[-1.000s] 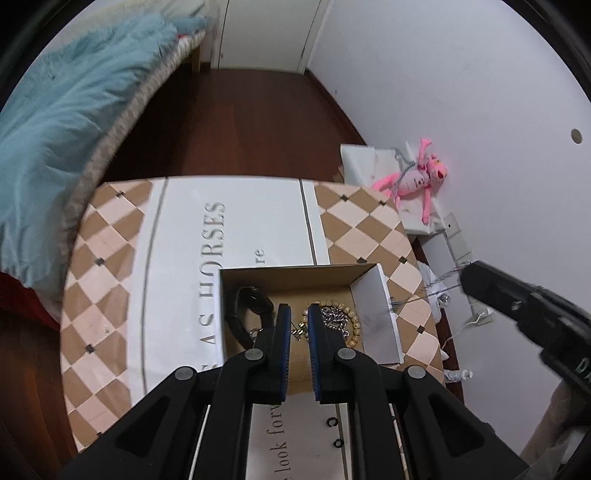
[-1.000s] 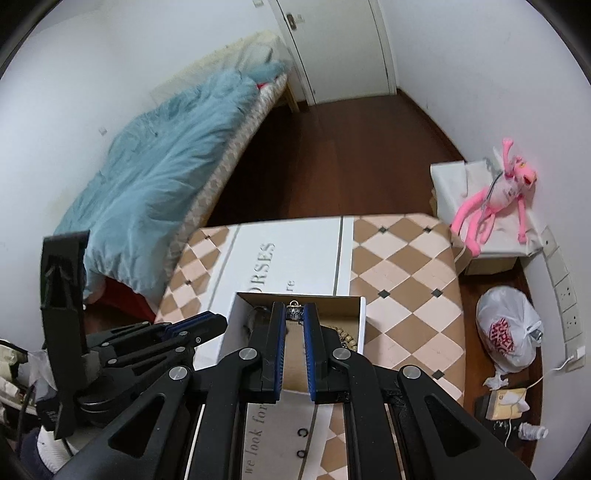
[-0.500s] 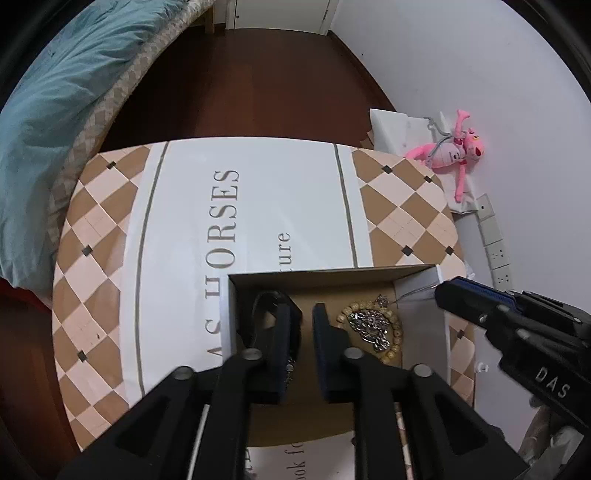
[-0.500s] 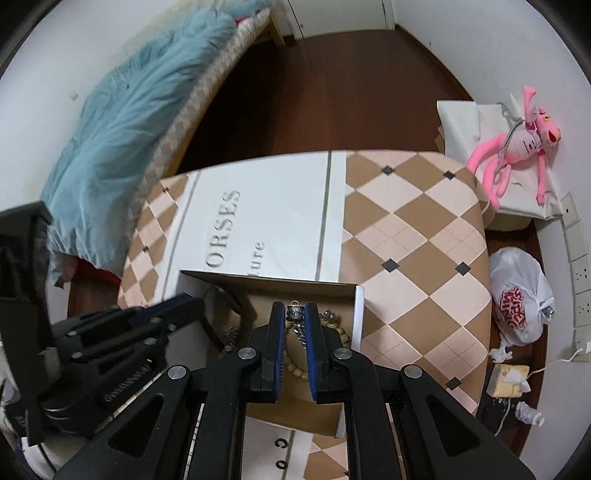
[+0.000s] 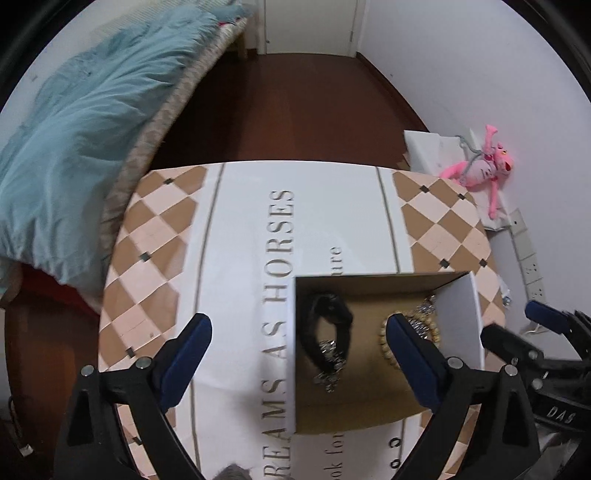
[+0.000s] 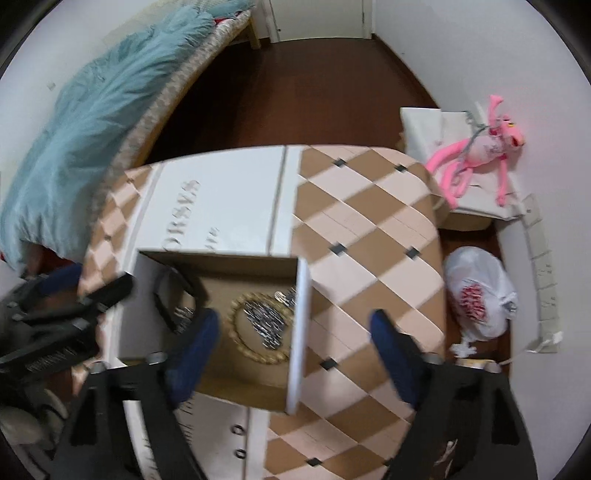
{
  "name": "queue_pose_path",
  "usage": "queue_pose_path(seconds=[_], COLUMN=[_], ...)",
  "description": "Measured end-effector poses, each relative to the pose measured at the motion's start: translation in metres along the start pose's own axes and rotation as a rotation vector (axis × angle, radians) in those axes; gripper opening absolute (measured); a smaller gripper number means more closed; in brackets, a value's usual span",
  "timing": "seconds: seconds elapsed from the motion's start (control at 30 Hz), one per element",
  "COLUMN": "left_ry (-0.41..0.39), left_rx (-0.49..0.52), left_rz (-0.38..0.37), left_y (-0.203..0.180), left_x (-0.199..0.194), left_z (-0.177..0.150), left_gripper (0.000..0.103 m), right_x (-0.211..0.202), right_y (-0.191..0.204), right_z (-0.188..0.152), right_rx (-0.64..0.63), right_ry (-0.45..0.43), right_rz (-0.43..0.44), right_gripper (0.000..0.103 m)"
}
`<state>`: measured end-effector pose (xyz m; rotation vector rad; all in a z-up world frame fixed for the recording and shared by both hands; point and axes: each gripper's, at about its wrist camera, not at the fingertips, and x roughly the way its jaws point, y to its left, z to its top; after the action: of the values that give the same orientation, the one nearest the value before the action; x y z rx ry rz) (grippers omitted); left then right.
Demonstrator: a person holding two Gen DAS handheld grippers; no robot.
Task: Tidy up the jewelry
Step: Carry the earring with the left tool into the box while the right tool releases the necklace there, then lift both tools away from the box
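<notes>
Left tool (image 5: pixel 297 328): jaws had just opened wide, empty, above the box (image 5: pixel 458 314) at lower centre.
Right tool (image 6: pixel 293 332): jaws just opened wide, empty.
Jewelry: black band (image 5: pixel 325 325), bead ring (image 6: pixel 258 332), silver chain (image 6: pixel 266 321) lay inside the box.
Surface (image 5: pixel 240 221): carried the box.

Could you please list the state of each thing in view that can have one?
Box: open, jewelry inside.
Black band: lying in box.
Bead bracelet: lying in box, silver chain piled on it.
Left gripper: just opened, empty.
Right gripper: just opened, empty.
Door: closed.
</notes>
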<state>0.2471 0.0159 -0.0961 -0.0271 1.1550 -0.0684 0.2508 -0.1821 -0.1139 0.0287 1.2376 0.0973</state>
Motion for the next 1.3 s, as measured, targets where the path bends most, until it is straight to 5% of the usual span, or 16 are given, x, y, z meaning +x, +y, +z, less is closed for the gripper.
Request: queue_pose_path(seconds=[0.4,0.87,1.3], left_ry=[-0.050,-0.250,-0.310], left_rx=[-0.012,0.000,-0.017], left_rz=[0.042,0.101,0.082], left_y=[0.001,-0.008,-0.012], left_x=[-0.014,-0.090,-0.128], left_z=[-0.048,-0.087,-0.107], left_gripper=[0.099,0.099,0.099], right_x=[0.002,-0.079,-0.137], right_y=[0.009,0.015,0.016], right_z=[-0.050,-0.089,-0.114], right_rx=[0.004,0.024,0.051], right_ry=[-0.029,-0.248,-0.362], right_rz=[-0.082,-0.135,-0.115], right_gripper=[0.095,0.095,0.095])
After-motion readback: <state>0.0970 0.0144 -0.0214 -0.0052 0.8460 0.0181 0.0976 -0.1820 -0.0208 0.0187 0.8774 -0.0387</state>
